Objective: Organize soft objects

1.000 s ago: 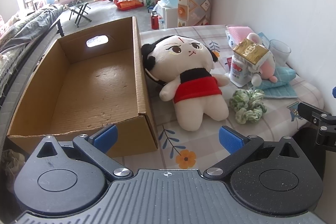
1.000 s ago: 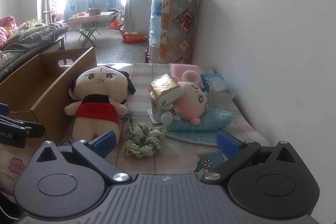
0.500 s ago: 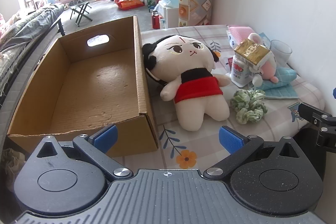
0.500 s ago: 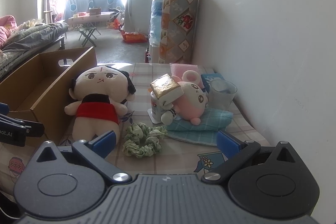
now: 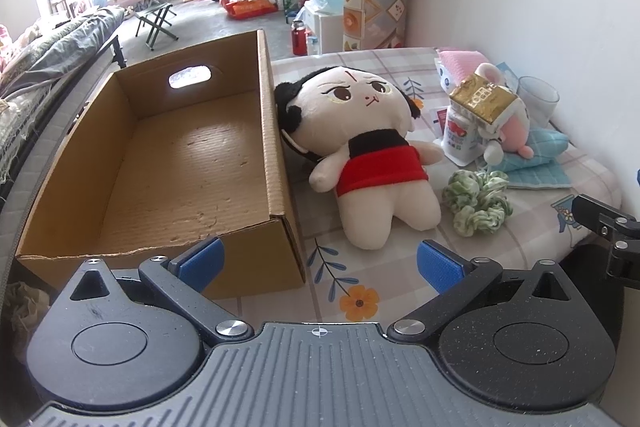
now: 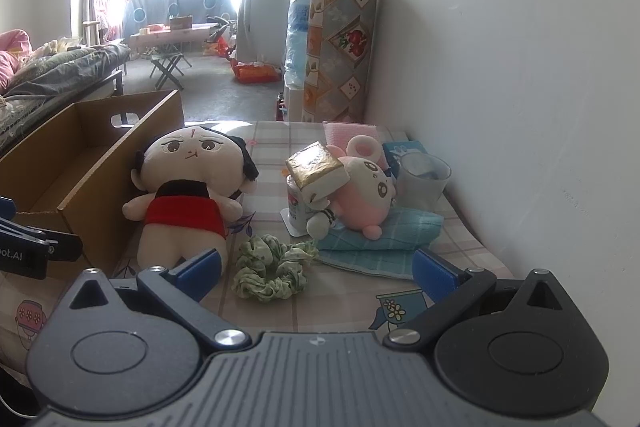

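Doll (image 5: 372, 151) between box (image 5: 276, 131) and scrunchie (image 5: 476, 203)

From my left wrist view, my right gripper (image 5: 612, 231) shows only as a black bracket cut off by the right edge, so I cannot tell how its jaws stand, and in my right wrist view my left gripper (image 6: 24, 243) is likewise clipped at the left edge with its printed label only partly readable. The gold-topped carton (image 6: 316, 167) hides most of the white bottle (image 6: 295, 205) and part of the pink plush (image 6: 362, 195), and the plush in turn covers part of the folded blue towel (image 6: 392, 231). The doll (image 5: 368, 147) hides whatever dark strap lies under its head, and the far room by the window is washed out by glare.
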Tool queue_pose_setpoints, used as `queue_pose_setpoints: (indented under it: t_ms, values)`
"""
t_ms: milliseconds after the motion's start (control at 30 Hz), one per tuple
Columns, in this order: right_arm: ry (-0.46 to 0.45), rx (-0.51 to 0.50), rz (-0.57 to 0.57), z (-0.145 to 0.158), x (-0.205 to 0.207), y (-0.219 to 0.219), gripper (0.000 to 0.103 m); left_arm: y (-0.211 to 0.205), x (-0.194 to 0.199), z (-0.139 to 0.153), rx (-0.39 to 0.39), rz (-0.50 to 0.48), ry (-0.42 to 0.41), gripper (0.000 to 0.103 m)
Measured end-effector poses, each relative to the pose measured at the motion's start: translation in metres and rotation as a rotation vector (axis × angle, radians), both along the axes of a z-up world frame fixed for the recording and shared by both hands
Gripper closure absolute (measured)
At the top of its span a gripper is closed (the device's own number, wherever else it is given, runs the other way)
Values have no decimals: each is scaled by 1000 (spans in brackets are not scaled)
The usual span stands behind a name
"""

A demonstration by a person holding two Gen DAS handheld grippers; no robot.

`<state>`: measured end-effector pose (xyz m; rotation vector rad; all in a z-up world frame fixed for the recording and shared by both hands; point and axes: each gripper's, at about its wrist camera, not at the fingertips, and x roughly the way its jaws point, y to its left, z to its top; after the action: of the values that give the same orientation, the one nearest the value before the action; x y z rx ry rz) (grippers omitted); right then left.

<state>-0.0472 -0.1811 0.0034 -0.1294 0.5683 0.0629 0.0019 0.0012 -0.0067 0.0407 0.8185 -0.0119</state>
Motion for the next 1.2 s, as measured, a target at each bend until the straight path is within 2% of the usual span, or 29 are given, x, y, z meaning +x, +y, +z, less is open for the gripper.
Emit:
queue_pose_setpoints:
  t_ms: [400,567,667,800,900,967,1067,1200]
  values:
    - [-6,-3,19,-2,1,2,0,4,2,-2,-21,0,4,0]
    - [-21,6,22,-3,2,-3,0,5,0,-6,-59,-23,-17,0]
    - [-39,25,25,-4,2,-10,0,0,-3,-6,-51,-45,-33,0]
    - [-50,91,60,-6,5,-26,0,-11,-7,-6,-43,-106,-59,0]
    - [-54,172,81,-12,10,-40,0,-17,-8,-6,-84,-162,-83,0]
    - [-67,215,69,-17,13,-50,0,-25,-6,-6,-96,-209,-93,0]
    - [-73,216,29,-26,19,-58,0,-45,-2,-8,-67,-282,-116,3]
    - [-82,262,-10,-37,27,-74,1,-71,8,-15,-52,-373,-96,9]
